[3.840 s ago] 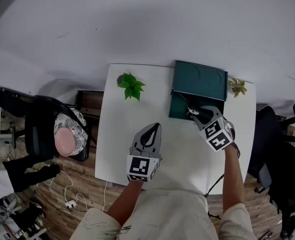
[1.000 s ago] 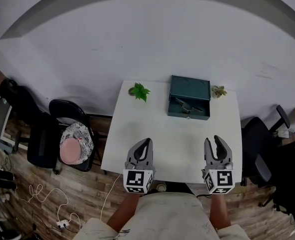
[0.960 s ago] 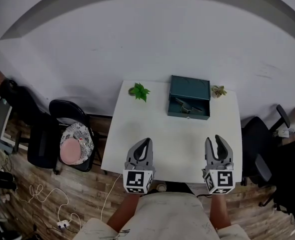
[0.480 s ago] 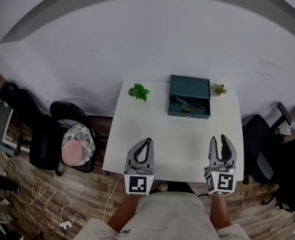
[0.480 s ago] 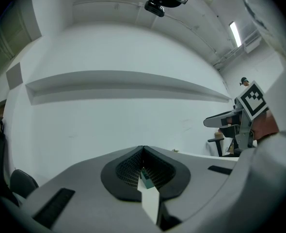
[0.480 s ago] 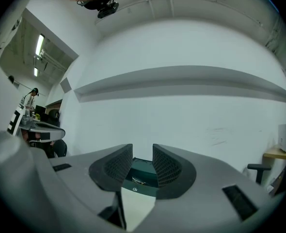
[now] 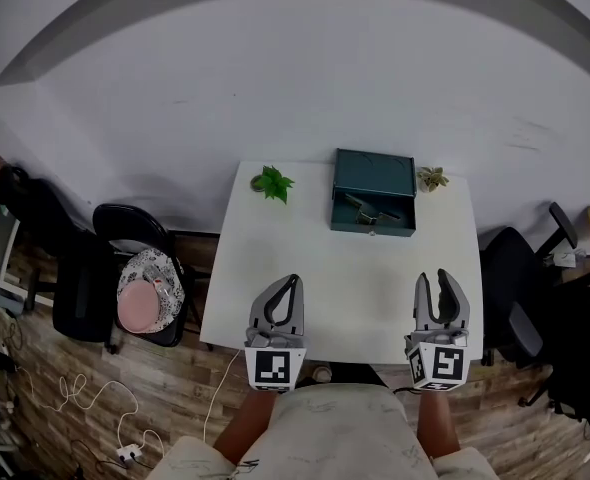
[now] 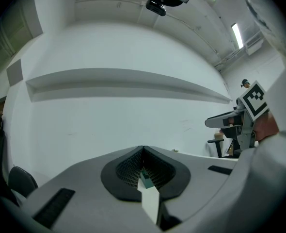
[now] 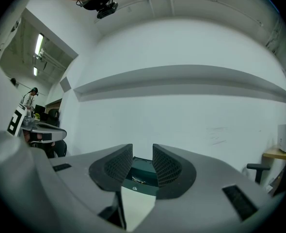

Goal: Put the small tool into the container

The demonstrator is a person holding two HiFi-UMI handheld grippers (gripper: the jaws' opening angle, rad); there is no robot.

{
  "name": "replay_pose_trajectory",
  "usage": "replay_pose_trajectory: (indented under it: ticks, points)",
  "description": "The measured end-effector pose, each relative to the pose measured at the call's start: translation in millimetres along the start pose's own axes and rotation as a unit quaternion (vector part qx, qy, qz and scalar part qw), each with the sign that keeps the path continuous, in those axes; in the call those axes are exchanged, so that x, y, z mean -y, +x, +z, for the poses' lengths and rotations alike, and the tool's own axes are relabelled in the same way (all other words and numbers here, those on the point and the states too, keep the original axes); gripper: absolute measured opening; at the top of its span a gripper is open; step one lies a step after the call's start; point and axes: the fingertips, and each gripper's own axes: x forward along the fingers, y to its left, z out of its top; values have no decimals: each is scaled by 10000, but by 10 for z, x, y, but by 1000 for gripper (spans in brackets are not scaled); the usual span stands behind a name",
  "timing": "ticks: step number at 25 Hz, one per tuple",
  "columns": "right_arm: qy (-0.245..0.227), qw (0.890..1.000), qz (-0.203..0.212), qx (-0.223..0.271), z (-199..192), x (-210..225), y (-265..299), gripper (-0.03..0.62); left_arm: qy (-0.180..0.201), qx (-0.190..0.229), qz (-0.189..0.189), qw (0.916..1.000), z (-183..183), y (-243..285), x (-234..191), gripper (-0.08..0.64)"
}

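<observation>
Inside the container [image 7: 375,173], the small tool [image 7: 364,208] lies; right tongs [image 7: 435,281] have withdrawn.

Grey left gripper [image 7: 293,282] and right gripper [image 7: 434,280], black-and-white marker cube [image 7: 274,367] behind each gripper's jaws, dark ribbed pads [image 9: 165,166] lined them, person wore pale beige clothing [image 7: 335,433].
</observation>
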Motion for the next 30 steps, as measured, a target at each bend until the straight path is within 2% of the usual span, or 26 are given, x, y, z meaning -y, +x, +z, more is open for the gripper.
replay_pose_trajectory:
  ticks: [4, 15, 19, 24, 30]
  points:
    - [-6, 10000, 5, -45, -21, 13, 1, 135, 110, 2, -22, 9999, 14, 9, 24, 6]
    - [-51, 9999, 73, -73, -14, -3, 46, 92, 30, 77, -106, 9999, 38, 88, 37, 6]
    - [-72, 9999, 110, -73, -7, -4, 28, 57, -46, -38, -161, 9999, 17, 107, 82, 6]
    - [-131, 9997, 169, -99, -22, -10, 23, 26, -15, 54, -245, 9997, 57, 144, 139, 6]
    - [-210, 9994, 268, -95, -34, -49, 29, 20, -51, -19, -248, 9997, 47, 164, 164, 6]
